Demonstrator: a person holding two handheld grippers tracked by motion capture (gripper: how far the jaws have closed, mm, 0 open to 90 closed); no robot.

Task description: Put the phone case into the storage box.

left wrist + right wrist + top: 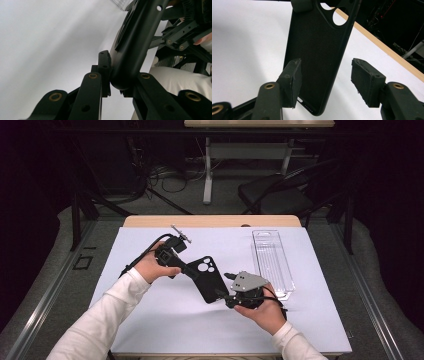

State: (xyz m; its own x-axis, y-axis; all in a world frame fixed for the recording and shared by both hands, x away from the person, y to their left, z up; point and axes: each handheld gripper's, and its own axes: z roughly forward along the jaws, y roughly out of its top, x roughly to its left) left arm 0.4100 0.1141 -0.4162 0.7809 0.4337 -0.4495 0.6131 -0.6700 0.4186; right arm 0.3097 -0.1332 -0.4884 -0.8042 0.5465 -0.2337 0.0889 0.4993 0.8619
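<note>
While gripped by the left gripper at its upper edge, black phone case held mid-frame above the table. Right gripper at the lower edge — jaws spread, not clamped. Clear tray right; bare table left, below.

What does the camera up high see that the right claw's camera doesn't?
Only the high view shows the clear plastic tray, both hands and white sleeves, and a chair beyond the table. Only the right gripper view shows its own claw's pads apart around the case's lower edge. Both show the black phone case, its camera holes, and the white table.
</note>
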